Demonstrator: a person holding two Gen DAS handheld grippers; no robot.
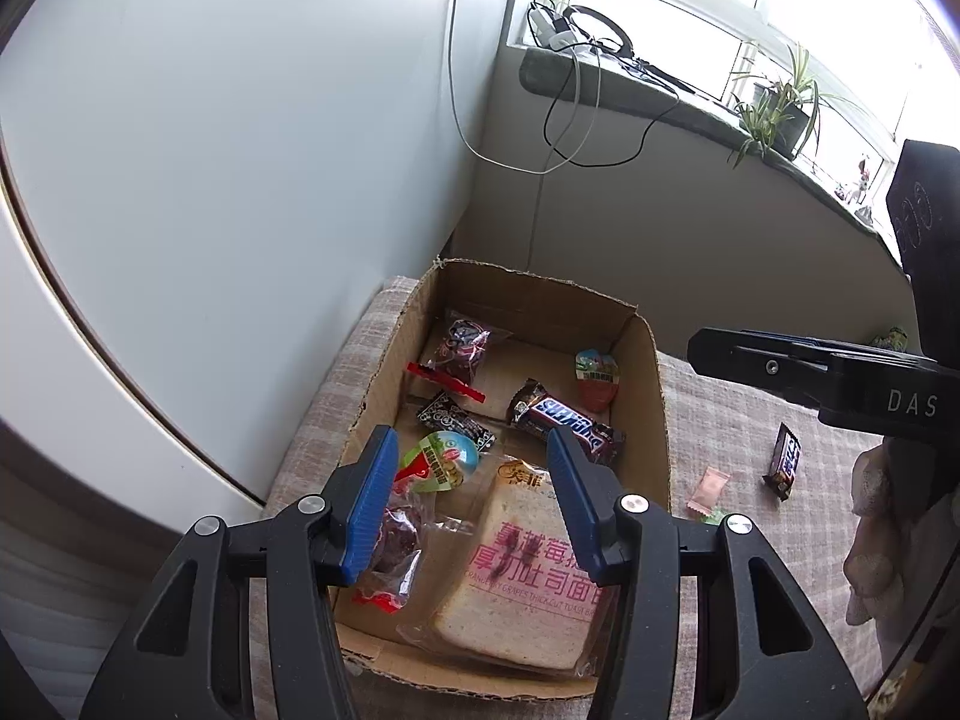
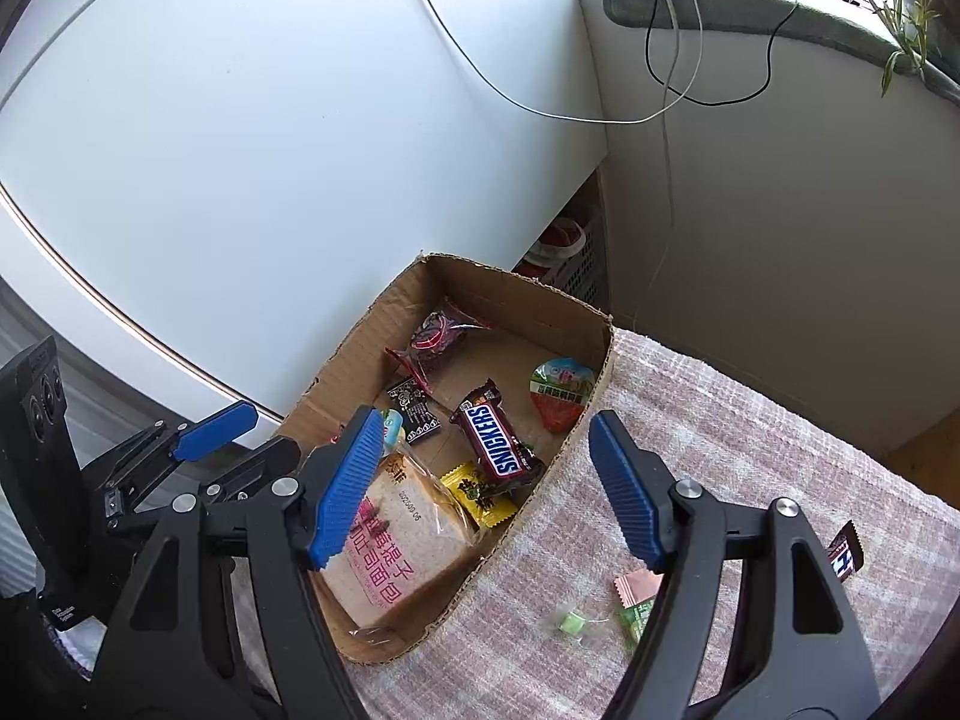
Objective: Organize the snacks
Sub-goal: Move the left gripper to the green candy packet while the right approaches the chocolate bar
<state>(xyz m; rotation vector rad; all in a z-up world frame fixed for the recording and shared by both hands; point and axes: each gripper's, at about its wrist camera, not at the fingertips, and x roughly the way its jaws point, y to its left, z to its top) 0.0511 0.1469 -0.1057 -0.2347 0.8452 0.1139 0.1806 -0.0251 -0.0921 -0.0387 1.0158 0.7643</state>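
A cardboard box (image 1: 651, 360) (image 2: 600, 354) holds a wrapped toast slice (image 1: 528, 588) (image 2: 390, 564), a Snickers bar (image 1: 567, 420) (image 2: 495, 435), two jelly cups (image 1: 597, 378) (image 1: 441, 459), a yellow sachet (image 2: 480, 495) and several small packets. My left gripper (image 1: 474, 504) is open and empty above the box's near end. My right gripper (image 2: 489, 486) is open and empty over the box's right wall. On the cloth to the right lie a small Snickers bar (image 1: 785, 461) (image 2: 845, 555), a pink candy (image 1: 708, 486) (image 2: 639, 588) and green candies (image 2: 636, 621).
A checked cloth (image 2: 750, 450) covers the table. A white appliance (image 1: 210, 180) stands close behind the box on the left. A wall and a windowsill (image 1: 660, 96) with cables and a plant stand behind. The right gripper shows in the left wrist view (image 1: 810, 369).
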